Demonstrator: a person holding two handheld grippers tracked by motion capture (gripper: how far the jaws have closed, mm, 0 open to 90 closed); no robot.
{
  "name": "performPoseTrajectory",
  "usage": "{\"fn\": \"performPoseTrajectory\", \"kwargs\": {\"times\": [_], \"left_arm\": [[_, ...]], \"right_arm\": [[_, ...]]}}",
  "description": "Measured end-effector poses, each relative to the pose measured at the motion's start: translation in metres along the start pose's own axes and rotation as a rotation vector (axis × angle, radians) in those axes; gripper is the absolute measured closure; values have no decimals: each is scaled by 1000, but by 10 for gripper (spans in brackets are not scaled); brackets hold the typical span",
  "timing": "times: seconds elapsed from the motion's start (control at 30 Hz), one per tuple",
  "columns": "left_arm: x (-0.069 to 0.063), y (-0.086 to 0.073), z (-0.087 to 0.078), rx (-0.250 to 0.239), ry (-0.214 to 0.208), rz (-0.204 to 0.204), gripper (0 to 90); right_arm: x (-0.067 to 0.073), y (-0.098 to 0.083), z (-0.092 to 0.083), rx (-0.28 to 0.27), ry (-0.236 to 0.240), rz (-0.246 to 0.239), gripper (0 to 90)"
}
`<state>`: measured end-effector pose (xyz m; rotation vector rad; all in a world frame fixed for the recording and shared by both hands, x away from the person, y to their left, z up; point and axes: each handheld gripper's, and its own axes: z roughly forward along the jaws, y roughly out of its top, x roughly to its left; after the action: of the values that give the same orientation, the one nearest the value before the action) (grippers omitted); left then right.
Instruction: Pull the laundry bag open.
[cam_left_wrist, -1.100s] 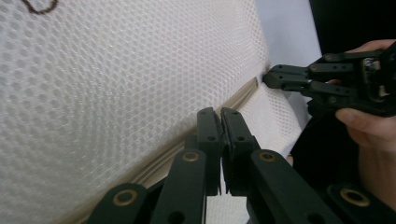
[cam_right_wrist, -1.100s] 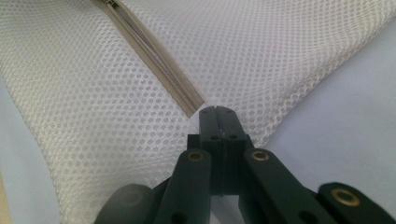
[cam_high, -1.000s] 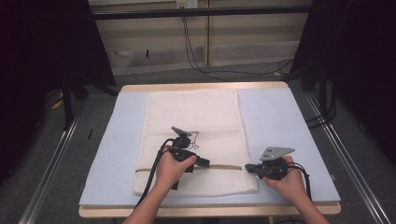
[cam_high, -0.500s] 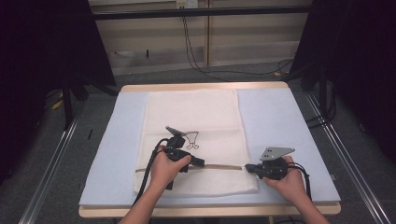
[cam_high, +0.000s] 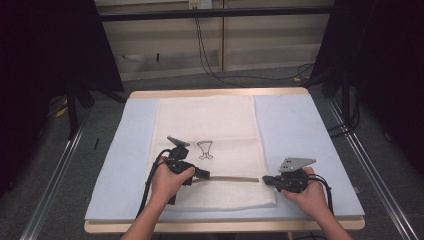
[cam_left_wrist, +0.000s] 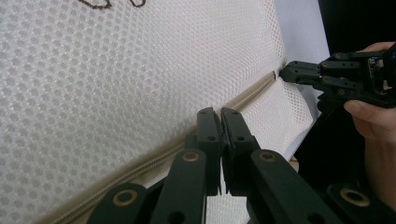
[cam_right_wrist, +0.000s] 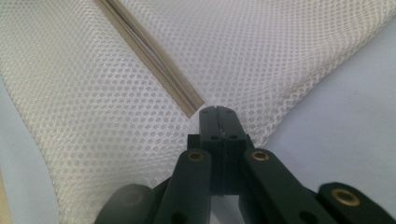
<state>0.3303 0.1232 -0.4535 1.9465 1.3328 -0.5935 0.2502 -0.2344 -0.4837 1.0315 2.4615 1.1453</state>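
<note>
A white mesh bag (cam_high: 210, 120) lies flat on the blue mat (cam_high: 295, 130), with a tan zipper (cam_high: 232, 178) running across its near end. My left gripper (cam_high: 204, 173) is shut at the zipper's left part, apparently on the zipper pull, which the jaws hide. In the left gripper view the shut tips (cam_left_wrist: 220, 113) rest on the zipper (cam_left_wrist: 252, 91), and the right gripper (cam_left_wrist: 286, 73) shows at its far end. My right gripper (cam_high: 266, 179) is shut on the bag's edge at the zipper's right end (cam_right_wrist: 217, 110); mesh (cam_right_wrist: 280, 46) and zipper (cam_right_wrist: 149, 51) stretch ahead of it.
A small dark drawing (cam_high: 205, 149) is printed on the bag above the left gripper. The mat covers a wooden table (cam_high: 225, 227) with bare mat to the left and right of the bag. Metal rails (cam_high: 55, 175) and cables run along the floor beside the table.
My left hand and gripper have slid left along the zipper, and the tan line between the two grippers has lengthened. The right hand has stayed put.
</note>
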Motion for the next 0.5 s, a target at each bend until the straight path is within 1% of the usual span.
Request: {"fn": "performPoseTrajectory", "kwargs": {"times": [0.03, 0.07, 0.1, 0.13, 0.17, 0.2, 0.27, 0.3, 0.37, 0.4, 0.43, 0.5], "left_arm": [[1, -1, -1, -4, -1, -8, 875], [2, -1, -2, -1, 4, -1, 875], [3, -2, -3, -3, 2, -14, 875], [4, -2, -5, -10, 0, -16, 875], [6, -3, -7, -7, 7, -9, 875], [6, -3, -8, -11, 2, -16, 875], [8, -5, -11, -12, 5, -24, 875], [10, -5, -13, -14, 19, -19, 875], [12, -6, -15, -14, 17, -22, 875], [13, -7, -17, -15, 23, -18, 875], [14, -7, -18, -17, 21, -30, 875], [17, -8, -22, -18, 26, -30, 875]], "right_arm": [[0, 0, 0, 0, 0, 0, 900], [0, 0, 0, 0, 0, 0, 900], [0, 0, 0, 0, 1, 2, 900], [0, 0, 0, 0, 1, 2, 900], [0, 0, 0, 0, 0, 2, 900], [0, 0, 0, 0, 0, 0, 900], [0, 0, 0, -1, 1, -3, 900], [0, 0, 0, 0, 1, 0, 900], [0, 0, 0, 1, 2, 0, 900], [0, 0, 0, 1, 2, 1, 900], [0, 0, 0, 0, 2, 1, 900], [0, 0, 0, 0, 3, 0, 900]]}}
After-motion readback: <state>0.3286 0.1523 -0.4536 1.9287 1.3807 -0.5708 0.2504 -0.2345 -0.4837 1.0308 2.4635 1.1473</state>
